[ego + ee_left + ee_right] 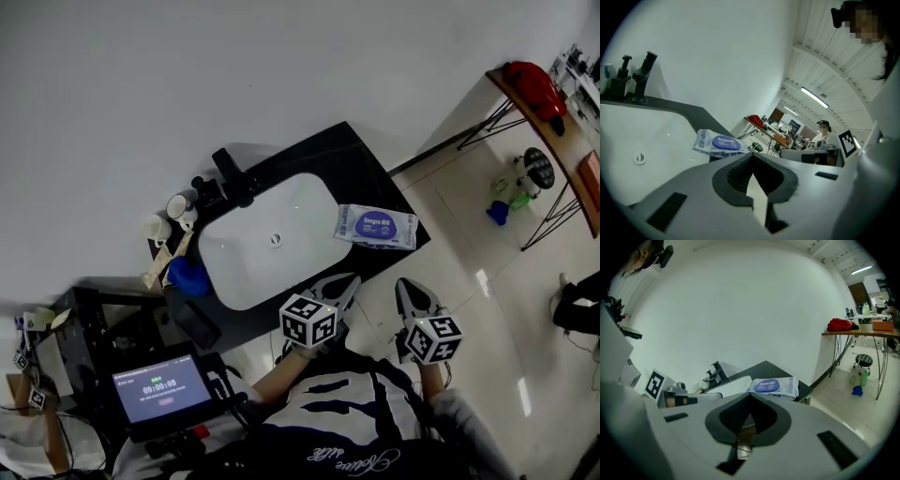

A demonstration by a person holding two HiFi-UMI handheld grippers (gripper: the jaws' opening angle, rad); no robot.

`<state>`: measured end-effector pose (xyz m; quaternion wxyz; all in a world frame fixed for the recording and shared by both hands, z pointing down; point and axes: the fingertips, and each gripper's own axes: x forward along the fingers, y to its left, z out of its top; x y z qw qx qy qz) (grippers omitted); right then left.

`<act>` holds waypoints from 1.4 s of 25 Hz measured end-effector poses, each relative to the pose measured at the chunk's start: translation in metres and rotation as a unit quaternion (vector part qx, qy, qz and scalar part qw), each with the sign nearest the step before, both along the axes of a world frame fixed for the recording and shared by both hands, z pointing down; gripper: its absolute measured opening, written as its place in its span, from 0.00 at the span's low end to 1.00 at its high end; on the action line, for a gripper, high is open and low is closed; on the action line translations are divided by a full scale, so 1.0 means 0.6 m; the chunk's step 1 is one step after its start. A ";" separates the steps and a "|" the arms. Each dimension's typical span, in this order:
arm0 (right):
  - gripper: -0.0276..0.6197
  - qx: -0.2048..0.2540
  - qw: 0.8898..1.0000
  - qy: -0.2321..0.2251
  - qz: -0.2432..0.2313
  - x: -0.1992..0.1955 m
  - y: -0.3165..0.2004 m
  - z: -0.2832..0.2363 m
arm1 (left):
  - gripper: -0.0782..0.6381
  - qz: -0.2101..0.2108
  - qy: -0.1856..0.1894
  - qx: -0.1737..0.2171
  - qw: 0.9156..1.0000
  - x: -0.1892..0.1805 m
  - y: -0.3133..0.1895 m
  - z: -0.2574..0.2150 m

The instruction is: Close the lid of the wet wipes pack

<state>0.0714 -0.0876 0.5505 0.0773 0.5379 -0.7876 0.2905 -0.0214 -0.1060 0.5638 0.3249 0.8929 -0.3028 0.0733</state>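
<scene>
We see a black rectangular countertop (367, 178) against the white wall, with an oval white sink basin (253, 253) sunk into it. Below its near edge we hold the left gripper (351, 279) and the right gripper (402, 282) side by side, each with its jaws pressed together and nothing between them. Both are apart from the white wet wipes pack (376, 226), which lies flat on the countertop just right of the basin. Its blue oval lid (767, 386) seems to lie flat, though it is too small to be sure.
</scene>
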 end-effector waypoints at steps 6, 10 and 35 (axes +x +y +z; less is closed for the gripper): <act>0.04 0.021 0.999 -0.005 -0.046 0.011 0.060 -0.027 | 0.11 -0.033 0.003 0.004 0.999 0.031 0.074 -0.025; 0.04 0.038 0.997 -0.015 -0.072 0.025 0.130 -0.036 | 0.11 -0.056 0.003 0.013 0.998 0.054 0.154 -0.035; 0.04 0.097 0.988 -0.039 -0.115 0.006 0.317 -0.101 | 0.11 -0.099 -0.018 0.108 0.989 0.055 0.338 -0.133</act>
